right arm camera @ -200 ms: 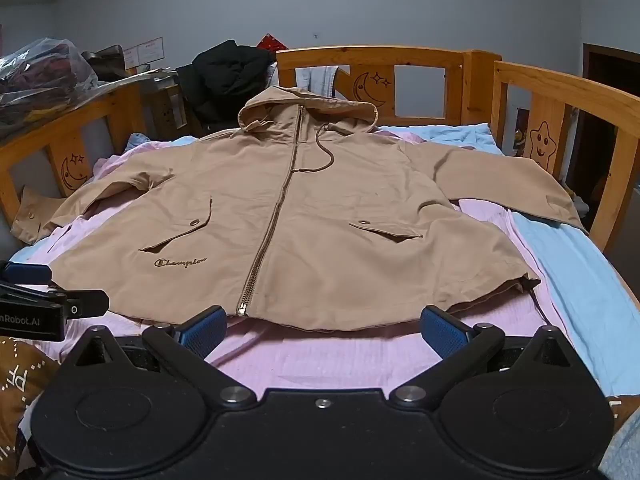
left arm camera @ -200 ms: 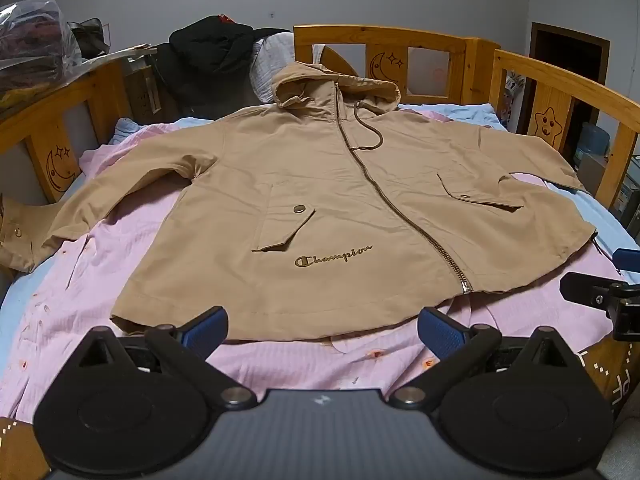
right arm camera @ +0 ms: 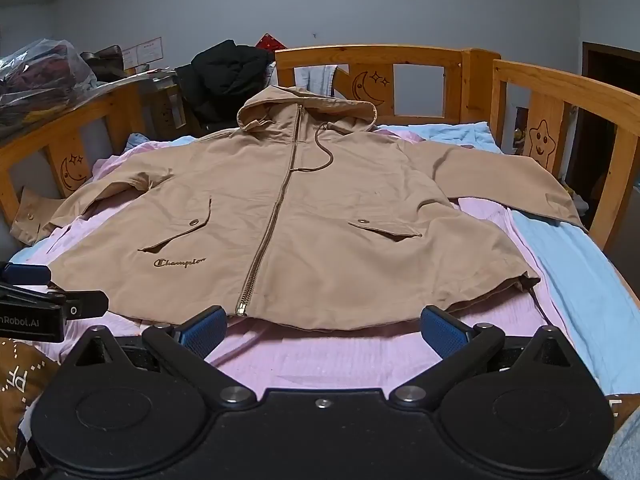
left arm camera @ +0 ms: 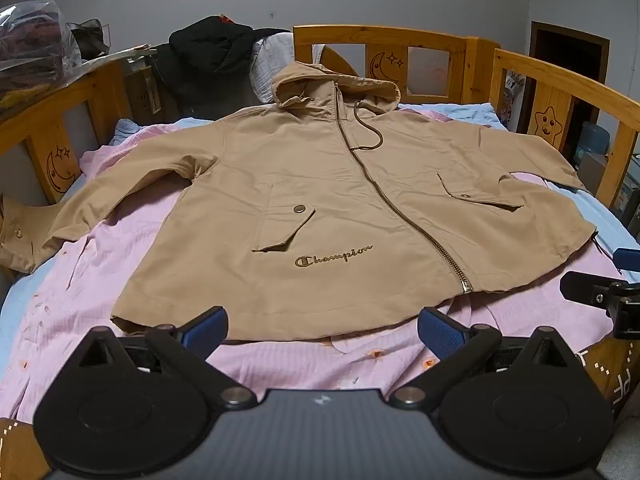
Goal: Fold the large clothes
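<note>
A tan hooded jacket (left arm camera: 328,208) (right arm camera: 320,224) lies spread flat and zipped on the bed, hood toward the headboard, both sleeves stretched outward. My left gripper (left arm camera: 322,330) hovers just short of the hem near its left half, wide open with nothing between the blue pads. My right gripper (right arm camera: 322,330) hangs before the hem right of the zipper end, also open and empty. Each gripper shows at the edge of the other's view: the right one (left arm camera: 608,280), the left one (right arm camera: 40,292).
Under the jacket lie a pink buttoned shirt (left arm camera: 120,280) and a light blue sheet (right arm camera: 580,280). A wooden bed rail (left arm camera: 560,84) with moon and star cutouts runs round three sides. Dark clothes (left arm camera: 208,60) are piled at the headboard; a plastic bag (left arm camera: 28,40) sits at far left.
</note>
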The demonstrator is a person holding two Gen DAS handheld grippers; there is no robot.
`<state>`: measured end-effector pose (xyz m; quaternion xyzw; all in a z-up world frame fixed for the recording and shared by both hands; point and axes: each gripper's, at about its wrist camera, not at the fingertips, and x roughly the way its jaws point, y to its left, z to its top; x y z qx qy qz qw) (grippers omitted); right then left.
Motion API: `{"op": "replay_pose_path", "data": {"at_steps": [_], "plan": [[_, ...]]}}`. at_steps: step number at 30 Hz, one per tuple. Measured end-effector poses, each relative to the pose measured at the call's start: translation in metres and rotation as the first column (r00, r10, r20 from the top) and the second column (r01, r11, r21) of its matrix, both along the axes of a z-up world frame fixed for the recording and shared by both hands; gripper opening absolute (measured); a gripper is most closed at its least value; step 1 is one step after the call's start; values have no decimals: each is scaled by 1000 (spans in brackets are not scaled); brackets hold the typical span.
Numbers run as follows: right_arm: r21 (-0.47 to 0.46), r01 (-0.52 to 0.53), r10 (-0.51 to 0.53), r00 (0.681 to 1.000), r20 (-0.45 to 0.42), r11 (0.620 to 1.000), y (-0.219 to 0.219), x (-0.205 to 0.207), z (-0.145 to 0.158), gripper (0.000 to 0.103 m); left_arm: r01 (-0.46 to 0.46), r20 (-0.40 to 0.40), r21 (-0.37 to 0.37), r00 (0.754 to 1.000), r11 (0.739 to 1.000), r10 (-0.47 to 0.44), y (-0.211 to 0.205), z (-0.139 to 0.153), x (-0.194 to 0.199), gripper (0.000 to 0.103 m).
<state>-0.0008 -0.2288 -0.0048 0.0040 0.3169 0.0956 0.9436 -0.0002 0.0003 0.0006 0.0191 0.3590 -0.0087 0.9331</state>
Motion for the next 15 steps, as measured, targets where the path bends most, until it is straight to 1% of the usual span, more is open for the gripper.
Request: {"op": "replay_pose_path", "data": {"at_steps": [8,15], "plan": [[-2,0,0,1000,-1,1000,5,-1,1,103,-3,-2,-1,1000,1000,3,0,-1,0,103],[1,2,-2,1000,-5,1000,-2,2,-1,103,-3,-2,1,1000,1000,3,0,-1,0,103]]}}
